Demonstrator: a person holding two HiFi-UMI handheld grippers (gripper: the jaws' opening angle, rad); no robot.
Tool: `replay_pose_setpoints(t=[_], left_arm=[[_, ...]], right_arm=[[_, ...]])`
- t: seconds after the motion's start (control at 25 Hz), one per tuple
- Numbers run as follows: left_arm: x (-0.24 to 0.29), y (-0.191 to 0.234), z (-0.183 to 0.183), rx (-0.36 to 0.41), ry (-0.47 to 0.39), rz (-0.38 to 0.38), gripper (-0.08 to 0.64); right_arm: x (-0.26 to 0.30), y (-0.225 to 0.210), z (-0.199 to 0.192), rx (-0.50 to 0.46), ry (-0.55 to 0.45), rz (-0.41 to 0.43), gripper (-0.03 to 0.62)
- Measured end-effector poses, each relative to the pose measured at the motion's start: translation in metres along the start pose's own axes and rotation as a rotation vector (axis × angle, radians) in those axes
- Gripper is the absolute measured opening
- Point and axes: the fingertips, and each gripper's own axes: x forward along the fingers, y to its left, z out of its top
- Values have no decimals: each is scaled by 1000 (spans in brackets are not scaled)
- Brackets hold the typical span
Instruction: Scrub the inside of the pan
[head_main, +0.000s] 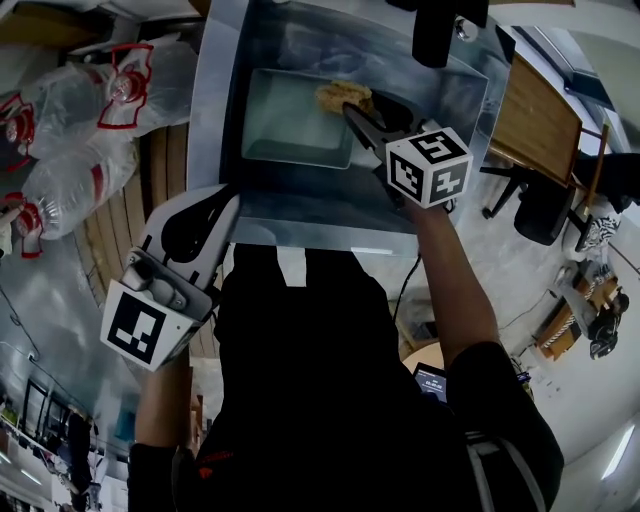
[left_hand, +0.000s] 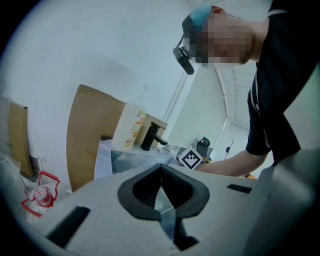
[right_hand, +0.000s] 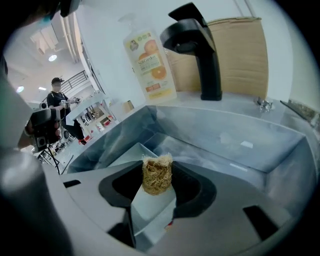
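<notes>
My right gripper (head_main: 358, 112) clamps the scrubber (right_hand: 157, 175) at the right edge of the pan (head_main: 290, 125) in the sink (head_main: 320, 212), and with my left gripper (left_hand: 161, 166) closed on nothing outside the sink, hard scrubbing could shove the unheld pan.

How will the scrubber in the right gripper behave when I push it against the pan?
The scrubber looks like loose tangled fibre, so it will probably squash and spring back rather than stay stiff. Its open weave suggests it is light. Its top sticks out beyond the jaws of the right gripper, so that end may bend sideways against the pan.
</notes>
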Motion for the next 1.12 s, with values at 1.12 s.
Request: replay_pose_setpoints(t=[1.12], left_arm=[[-73, 64, -20, -62, -27, 70, 18]], right_arm=[[72, 75, -6, -38, 98, 58, 179]])
